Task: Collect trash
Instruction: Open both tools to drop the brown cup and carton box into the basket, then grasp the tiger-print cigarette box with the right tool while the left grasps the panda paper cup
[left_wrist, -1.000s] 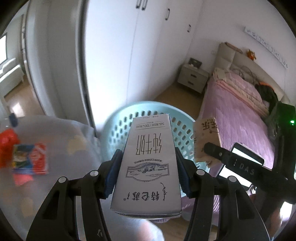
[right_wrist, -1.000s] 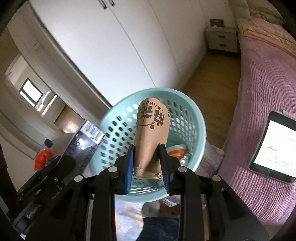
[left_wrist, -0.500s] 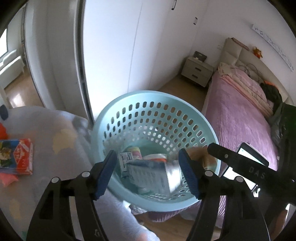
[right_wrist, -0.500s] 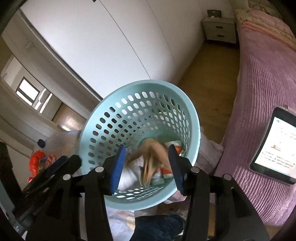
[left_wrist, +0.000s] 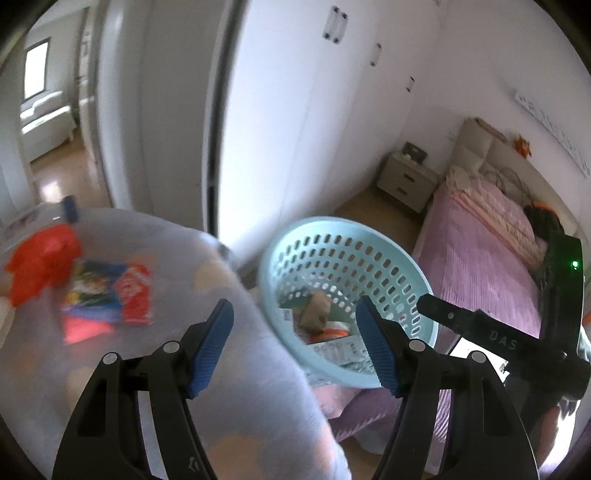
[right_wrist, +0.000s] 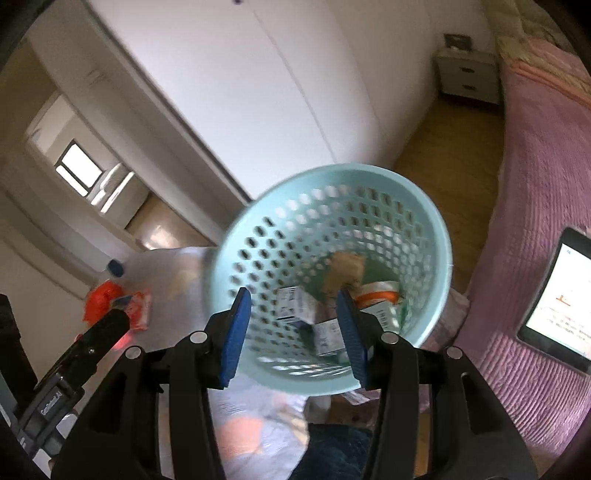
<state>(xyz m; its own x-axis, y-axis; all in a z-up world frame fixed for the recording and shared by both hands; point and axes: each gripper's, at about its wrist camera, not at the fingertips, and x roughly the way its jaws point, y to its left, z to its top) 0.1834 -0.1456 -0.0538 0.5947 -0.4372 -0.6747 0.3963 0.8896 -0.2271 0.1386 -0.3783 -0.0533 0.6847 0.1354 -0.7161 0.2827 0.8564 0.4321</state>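
A light-blue perforated basket holds a brown paper cup, white cartons and an orange-rimmed container. My left gripper is open and empty, above the grey cloth-covered table edge, left of the basket. My right gripper is open and empty, just above the basket's near rim. On the table lie a colourful snack packet, a red bag and a blue-capped bottle.
A pink-covered bed lies to the right with a lit tablet on it. White wardrobe doors stand behind the basket. A nightstand is at the back. A doorway opens at the left.
My left gripper let go of the white carton and my right let go of the brown cup; both fell into the basket. The left gripper has swung left toward the table.
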